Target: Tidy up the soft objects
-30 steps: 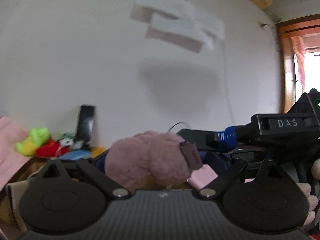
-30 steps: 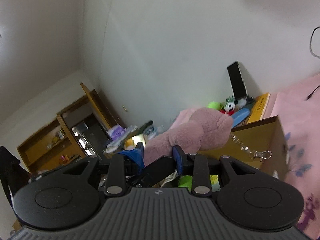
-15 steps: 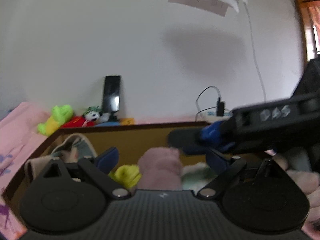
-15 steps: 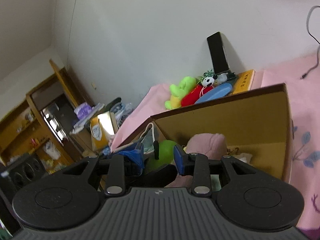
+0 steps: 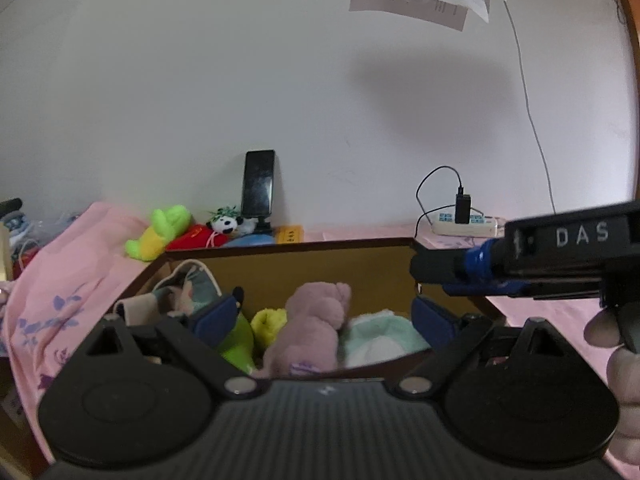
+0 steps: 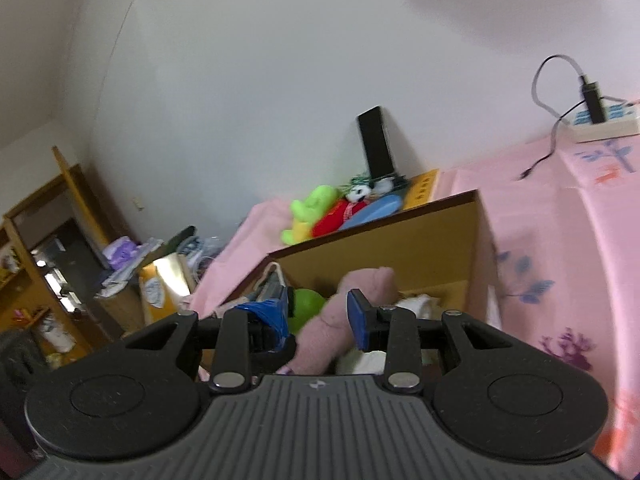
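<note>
An open cardboard box (image 5: 320, 264) (image 6: 400, 248) stands on a pink sheet. In it a pink plush toy (image 5: 316, 328) (image 6: 332, 320) lies between a green plush (image 5: 240, 336) (image 6: 308, 304) and a mint-and-white plush (image 5: 376, 336). My left gripper (image 5: 325, 318) hovers at the box's near edge, jaws wide apart and touching nothing. My right gripper (image 6: 318, 318) (image 5: 448, 278) is above the box's right corner, held by a hand. Its blue pads stand apart, and the pink plush shows behind them, free of them.
A cloth bag (image 5: 180, 284) fills the box's left end. Behind the box, by the wall, lie a lime-yellow plush (image 5: 160, 228), a red plush (image 5: 192, 238) and a small panda (image 5: 226, 222), with an upright phone (image 5: 259, 184). A power strip (image 5: 464, 226) lies far right. Wooden shelves (image 6: 36, 264) stand left.
A second ago both grippers held the pink plush up before the wall. Both have tipped down toward the box, the plush now lies inside it, and the left jaws have spread wide.
</note>
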### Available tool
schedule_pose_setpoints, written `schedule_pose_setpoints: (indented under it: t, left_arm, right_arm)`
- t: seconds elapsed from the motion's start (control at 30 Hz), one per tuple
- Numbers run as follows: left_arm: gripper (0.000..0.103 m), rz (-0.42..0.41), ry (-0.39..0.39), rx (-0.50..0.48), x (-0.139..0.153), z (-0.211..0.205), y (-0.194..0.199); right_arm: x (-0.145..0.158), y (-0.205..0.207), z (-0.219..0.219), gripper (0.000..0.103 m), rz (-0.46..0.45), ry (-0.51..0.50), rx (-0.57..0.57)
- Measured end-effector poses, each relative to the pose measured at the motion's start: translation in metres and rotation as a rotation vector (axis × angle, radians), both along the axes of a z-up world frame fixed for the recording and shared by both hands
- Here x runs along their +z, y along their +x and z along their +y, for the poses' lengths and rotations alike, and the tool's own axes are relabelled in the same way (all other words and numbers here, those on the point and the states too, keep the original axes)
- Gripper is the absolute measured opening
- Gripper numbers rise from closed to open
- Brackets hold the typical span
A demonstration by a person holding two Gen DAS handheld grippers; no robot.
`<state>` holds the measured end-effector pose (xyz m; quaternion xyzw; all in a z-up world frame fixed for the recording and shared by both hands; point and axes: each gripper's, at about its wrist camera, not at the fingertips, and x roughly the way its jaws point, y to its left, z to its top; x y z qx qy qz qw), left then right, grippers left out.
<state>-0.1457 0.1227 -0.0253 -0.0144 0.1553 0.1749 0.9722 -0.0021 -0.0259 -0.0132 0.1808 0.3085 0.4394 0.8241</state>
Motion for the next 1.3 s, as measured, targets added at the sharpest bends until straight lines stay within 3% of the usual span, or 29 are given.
schedule_pose_setpoints:
  t: [0.27, 0.43, 0.67, 1.03, 1.13, 1.3]
  left_arm:
    - [0.093, 0.036, -0.021, 0.060, 0.010, -0.031, -0.024]
    - [0.093, 0.034, 0.009, 0.076, 0.012, -0.059, -0.043]
    - [0.093, 0.060, 0.006, 0.104, -0.001, -0.095, -0.060]
    - [0.093, 0.102, -0.006, 0.126, -0.028, -0.145, -0.058]
    - [0.093, 0.116, 0.009, 0.126, -0.033, -0.160, -0.058]
    - [0.093, 0.156, -0.032, 0.093, -0.038, -0.174, -0.059]
  right_arm:
    - [0.007, -0.034, -0.023, 0.017, -0.054, -0.081, -0.057]
    - [0.008, -0.055, -0.040, 0.017, -0.075, -0.118, -0.097]
    - [-0.002, -0.087, -0.070, 0.017, -0.115, -0.214, -0.238]
    - [-0.030, -0.117, -0.122, 0.017, -0.055, -0.367, -0.506]
    - [-0.036, -0.125, -0.134, 0.018, -0.058, -0.394, -0.545]
    - [-0.041, -0.129, -0.149, 0.019, -0.046, -0.423, -0.573]
